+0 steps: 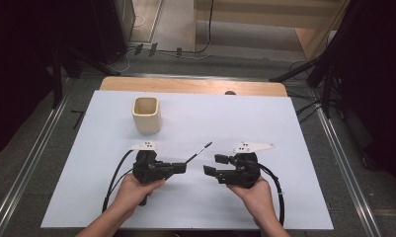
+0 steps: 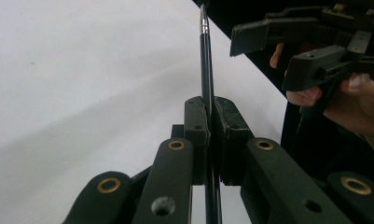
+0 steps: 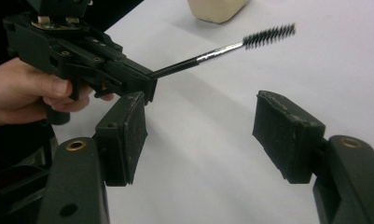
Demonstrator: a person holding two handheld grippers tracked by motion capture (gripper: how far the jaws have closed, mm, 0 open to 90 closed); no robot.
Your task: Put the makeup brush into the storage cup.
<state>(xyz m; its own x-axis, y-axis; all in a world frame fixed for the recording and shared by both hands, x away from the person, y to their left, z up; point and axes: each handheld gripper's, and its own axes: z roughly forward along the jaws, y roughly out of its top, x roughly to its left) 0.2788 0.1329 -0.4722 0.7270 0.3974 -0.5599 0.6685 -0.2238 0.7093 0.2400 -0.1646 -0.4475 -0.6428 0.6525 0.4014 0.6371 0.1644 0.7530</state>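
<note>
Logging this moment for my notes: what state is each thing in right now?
Left hand-held gripper: shut on the brush.
Brush: clamped by its handle, bristle end in the air, pointing out over the table.
Right hand-held gripper: open, nothing between its pads.
Cup: upright on the table, looks empty.

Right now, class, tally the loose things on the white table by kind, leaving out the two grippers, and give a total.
Cream cup: 1
Black bottle brush, clamped in the left gripper: 1
Total: 2
</note>
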